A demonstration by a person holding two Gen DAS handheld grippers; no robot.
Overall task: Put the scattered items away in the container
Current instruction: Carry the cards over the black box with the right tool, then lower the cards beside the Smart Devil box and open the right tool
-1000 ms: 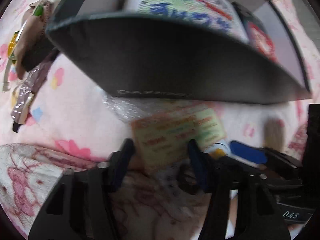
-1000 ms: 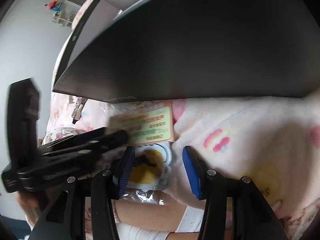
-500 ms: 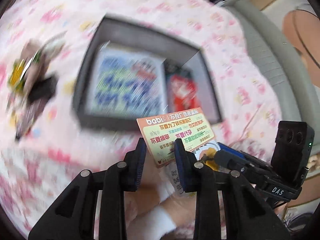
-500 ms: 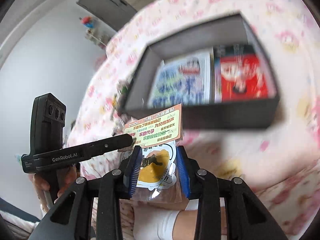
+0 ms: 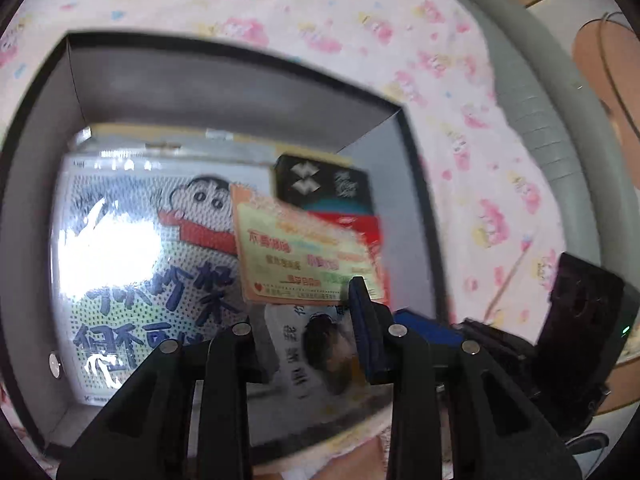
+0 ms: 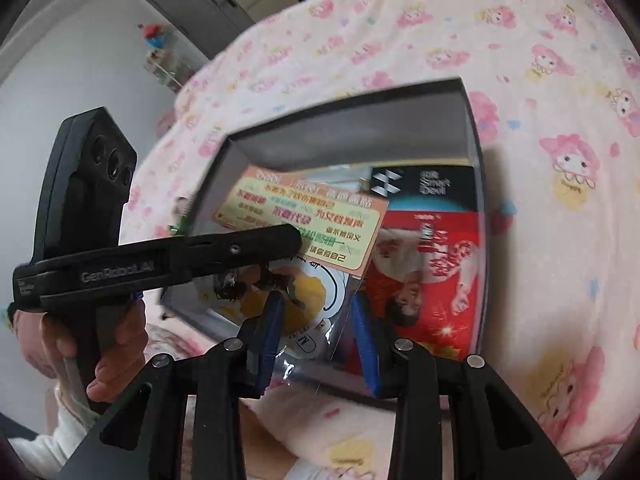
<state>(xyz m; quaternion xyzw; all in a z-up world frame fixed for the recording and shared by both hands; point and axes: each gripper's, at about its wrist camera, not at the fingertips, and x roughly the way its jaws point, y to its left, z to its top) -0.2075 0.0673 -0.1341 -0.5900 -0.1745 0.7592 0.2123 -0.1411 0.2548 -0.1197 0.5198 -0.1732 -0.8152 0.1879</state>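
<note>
Packet: a clear plastic sachet (image 6: 304,304) with a yellow print and an orange-and-green header card (image 6: 308,220), held above the open box, over its near edge; in the left wrist view the card (image 5: 308,256) shows blurred over the box's middle.
Right gripper: the right gripper (image 6: 318,332) has its blue-padded fingers (image 6: 268,328) on either side of the sachet's lower part; the pads seem to bear on the plastic, though blur leaves the grip a little unsure.
Left gripper: the left gripper (image 5: 304,328) reaches in from the box's left side; in the right wrist view its black finger (image 6: 240,246) crosses the lower edge of the header card. Its fingers stand at a middling gap with the sachet between them; I cannot tell whether they press on it.
Container: a dark grey box (image 5: 240,92) with upright walls, open at the top, lying on the bedding.
Inside the box: a large cartoon-printed pack (image 5: 144,264) fills the left part; a black package (image 6: 432,184) lies at the far right corner, with a red packet (image 6: 432,280) along the right wall, nearer than it.
Bedding: a pink blanket (image 6: 540,160) printed with cartoon figures carries the box.
Hand: the person's left hand (image 6: 80,340) grips the left tool's handle.
</note>
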